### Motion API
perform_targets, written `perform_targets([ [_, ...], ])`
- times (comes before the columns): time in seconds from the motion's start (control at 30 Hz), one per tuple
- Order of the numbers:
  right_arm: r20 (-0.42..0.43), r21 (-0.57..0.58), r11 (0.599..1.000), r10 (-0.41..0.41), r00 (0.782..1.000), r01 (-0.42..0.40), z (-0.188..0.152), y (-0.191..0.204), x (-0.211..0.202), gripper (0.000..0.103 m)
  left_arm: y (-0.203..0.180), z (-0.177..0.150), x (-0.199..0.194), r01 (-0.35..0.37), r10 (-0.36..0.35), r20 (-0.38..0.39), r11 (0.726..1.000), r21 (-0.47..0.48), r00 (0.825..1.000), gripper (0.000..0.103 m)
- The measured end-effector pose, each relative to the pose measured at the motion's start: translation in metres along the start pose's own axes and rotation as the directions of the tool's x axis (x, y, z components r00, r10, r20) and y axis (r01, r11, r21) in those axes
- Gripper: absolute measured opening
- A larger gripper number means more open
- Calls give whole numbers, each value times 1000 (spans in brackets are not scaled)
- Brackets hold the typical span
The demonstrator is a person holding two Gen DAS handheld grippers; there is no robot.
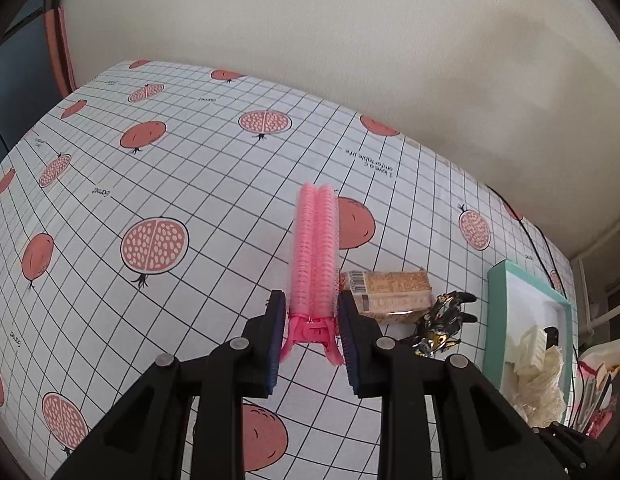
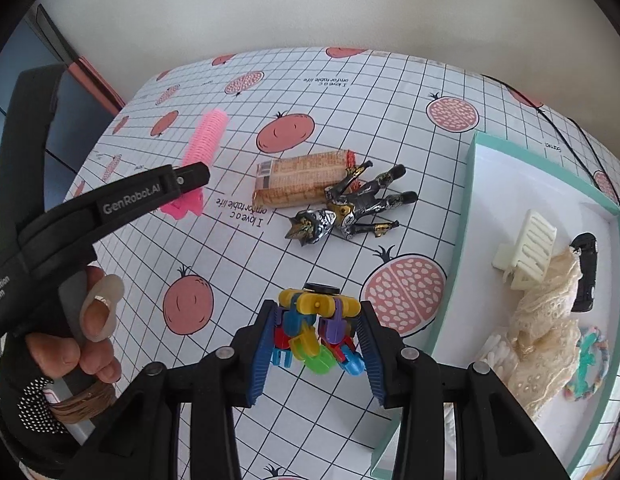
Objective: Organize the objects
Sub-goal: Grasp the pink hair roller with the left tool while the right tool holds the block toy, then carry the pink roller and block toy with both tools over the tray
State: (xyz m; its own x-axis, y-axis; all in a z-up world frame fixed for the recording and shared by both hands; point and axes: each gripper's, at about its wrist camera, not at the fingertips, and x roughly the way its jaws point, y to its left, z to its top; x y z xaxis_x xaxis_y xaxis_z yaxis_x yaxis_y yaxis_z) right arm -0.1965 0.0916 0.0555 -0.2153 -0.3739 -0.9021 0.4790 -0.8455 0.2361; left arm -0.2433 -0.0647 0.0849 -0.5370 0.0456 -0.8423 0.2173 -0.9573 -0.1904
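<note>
The teal-rimmed box (image 2: 465, 216) sits at the right side of the table (image 1: 158, 184), its white floor holding a cream hair claw (image 2: 527, 254), a black object (image 2: 585, 272), cream lace fabric (image 2: 543, 340) and a pastel ring toy (image 2: 589, 364). Left of the box the pomegranate-print cloth lies bare over a wide stretch up to the wall (image 1: 310, 20), while the strip just beside the box's left wall is crowded by a wrapped biscuit pack (image 2: 304, 182) and a silver-and-black action figure (image 2: 349, 210), the two touching. The right wrist view alone shows the box floor in full, a gloved hand (image 2: 76, 344) on the other tool's handle, and the colourful block toy (image 2: 315, 328); the left wrist view alone shows the pink hair-roller clip (image 1: 313, 248) head-on, pointing away along the cloth, well left of the box. The left gripper (image 1: 311, 324) has its pads set narrowly on either side of the clip's hinge end, touching or nearly so; whether it bears weight I cannot tell. The right gripper (image 2: 315, 332) is moderately open around the block toy, which lies just left of the box's near wall, with the blue pads (image 2: 264, 356) close at its sides; firm contact is unclear.
</note>
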Motion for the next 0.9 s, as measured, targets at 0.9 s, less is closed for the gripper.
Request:
perform_targets([
  [0.9,125,317,946,-118,985,73,-23,-153,-76,43,-132,-14,-74,239,-259,81,950,203,962,27],
])
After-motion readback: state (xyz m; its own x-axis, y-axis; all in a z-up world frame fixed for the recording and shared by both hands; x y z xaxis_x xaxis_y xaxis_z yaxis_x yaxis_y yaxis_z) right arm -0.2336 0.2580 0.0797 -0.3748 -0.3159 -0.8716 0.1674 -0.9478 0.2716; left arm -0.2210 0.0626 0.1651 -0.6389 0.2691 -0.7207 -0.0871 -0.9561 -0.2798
